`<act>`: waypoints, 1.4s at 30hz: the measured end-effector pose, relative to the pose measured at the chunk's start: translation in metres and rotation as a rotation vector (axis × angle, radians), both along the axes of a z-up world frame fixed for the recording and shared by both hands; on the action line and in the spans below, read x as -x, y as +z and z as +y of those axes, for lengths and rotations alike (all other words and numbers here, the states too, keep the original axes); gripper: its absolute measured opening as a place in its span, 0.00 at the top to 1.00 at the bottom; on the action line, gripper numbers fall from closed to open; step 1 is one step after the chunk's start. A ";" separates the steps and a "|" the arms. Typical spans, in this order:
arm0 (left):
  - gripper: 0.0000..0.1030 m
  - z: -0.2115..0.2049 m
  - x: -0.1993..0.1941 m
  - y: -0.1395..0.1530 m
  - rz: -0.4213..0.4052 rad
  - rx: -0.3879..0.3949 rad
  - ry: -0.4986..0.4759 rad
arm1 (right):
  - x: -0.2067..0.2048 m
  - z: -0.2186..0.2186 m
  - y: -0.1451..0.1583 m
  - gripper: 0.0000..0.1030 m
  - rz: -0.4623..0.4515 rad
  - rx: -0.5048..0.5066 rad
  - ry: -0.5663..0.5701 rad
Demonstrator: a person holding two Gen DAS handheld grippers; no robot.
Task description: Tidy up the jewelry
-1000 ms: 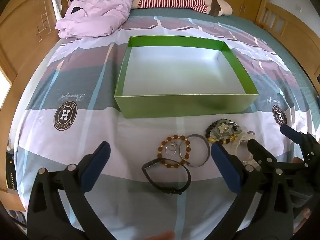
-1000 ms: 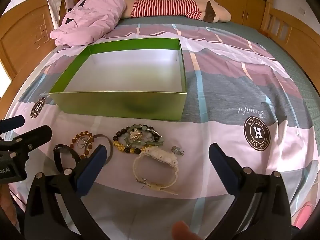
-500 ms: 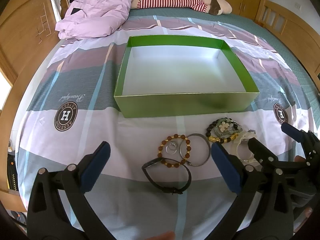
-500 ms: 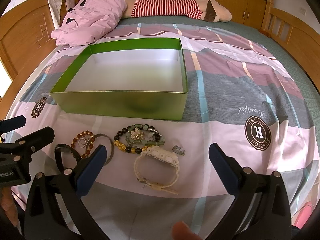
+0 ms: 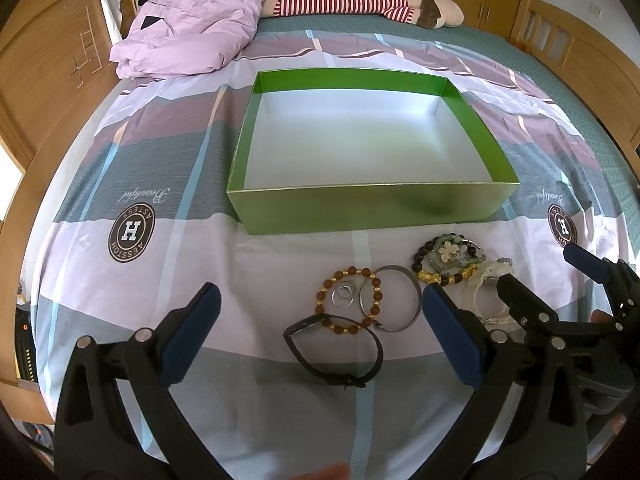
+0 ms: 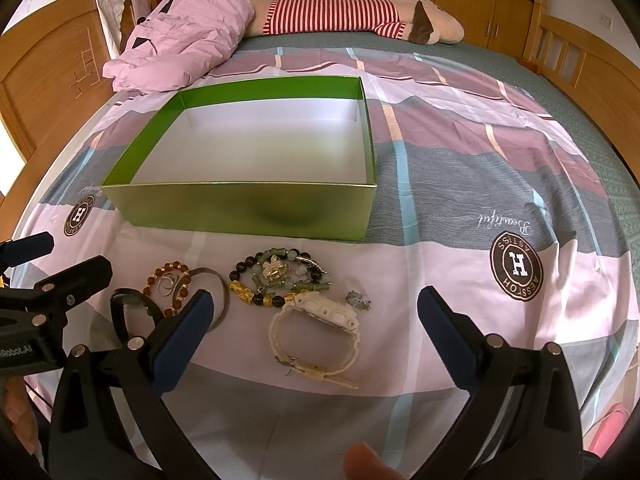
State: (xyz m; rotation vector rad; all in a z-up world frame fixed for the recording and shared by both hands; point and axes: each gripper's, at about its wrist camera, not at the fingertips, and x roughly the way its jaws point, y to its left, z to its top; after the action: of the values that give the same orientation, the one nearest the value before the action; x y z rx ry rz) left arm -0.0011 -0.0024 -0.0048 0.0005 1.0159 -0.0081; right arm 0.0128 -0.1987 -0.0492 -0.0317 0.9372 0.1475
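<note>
Jewelry lies in a loose cluster on our patchwork bedspread (image 5: 168, 280), just in front of the empty green box (image 5: 372, 212). Our left gripper (image 5: 320, 320) hangs wide open, holding nothing; the black strap (image 5: 332, 356), amber bead bracelet (image 5: 348, 300) and silver bangle (image 5: 394, 300) sit between its jaws. Our right gripper (image 6: 312, 316) gapes equally wide and empty, with the white watch (image 6: 320, 332) between its jaws, the dark bead bracelets (image 6: 280, 276) just beyond, and a small silver charm (image 6: 358, 300) beside.
</note>
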 end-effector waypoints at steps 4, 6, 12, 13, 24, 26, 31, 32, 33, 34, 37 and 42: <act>0.02 0.000 0.000 0.000 0.000 0.001 -0.001 | 0.000 0.000 0.000 0.01 0.001 0.001 0.002; 0.02 0.000 0.000 0.000 0.000 0.001 -0.001 | 0.001 0.000 0.001 0.01 0.000 0.000 0.002; 0.02 -0.001 0.000 0.000 0.001 -0.001 -0.001 | 0.002 0.001 0.001 0.01 -0.001 0.000 0.003; 0.02 0.000 0.000 0.000 0.001 -0.001 -0.001 | 0.001 0.001 0.001 0.01 -0.002 0.001 0.003; 0.02 -0.001 0.000 0.000 0.002 0.000 -0.001 | 0.001 0.000 0.001 0.01 -0.002 0.000 0.003; 0.02 -0.001 0.000 0.000 0.002 -0.001 -0.001 | 0.001 0.000 0.001 0.01 -0.002 0.000 0.003; 0.02 -0.001 0.000 0.000 0.002 -0.001 -0.001 | 0.001 0.001 0.002 0.01 -0.003 0.001 0.004; 0.02 -0.001 0.000 0.000 0.002 -0.001 -0.001 | 0.002 0.000 0.002 0.01 -0.004 0.002 0.004; 0.02 -0.001 0.000 0.000 0.002 -0.002 -0.001 | 0.002 0.001 0.002 0.01 -0.006 0.003 0.005; 0.02 -0.001 0.000 0.000 0.002 -0.003 -0.001 | 0.001 0.001 0.002 0.01 -0.006 0.004 0.005; 0.02 -0.002 0.000 -0.002 0.007 -0.017 -0.003 | 0.000 0.001 0.002 0.01 -0.009 0.014 0.007; 0.02 0.012 0.000 0.000 -0.019 -0.016 0.044 | -0.012 -0.008 0.001 0.05 -0.070 0.202 -0.006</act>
State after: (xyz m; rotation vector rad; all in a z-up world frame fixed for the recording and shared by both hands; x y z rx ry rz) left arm -0.0015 0.0100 -0.0049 -0.0073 0.9971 0.0399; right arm 0.0252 -0.2069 -0.0483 -0.2197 0.8795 0.0453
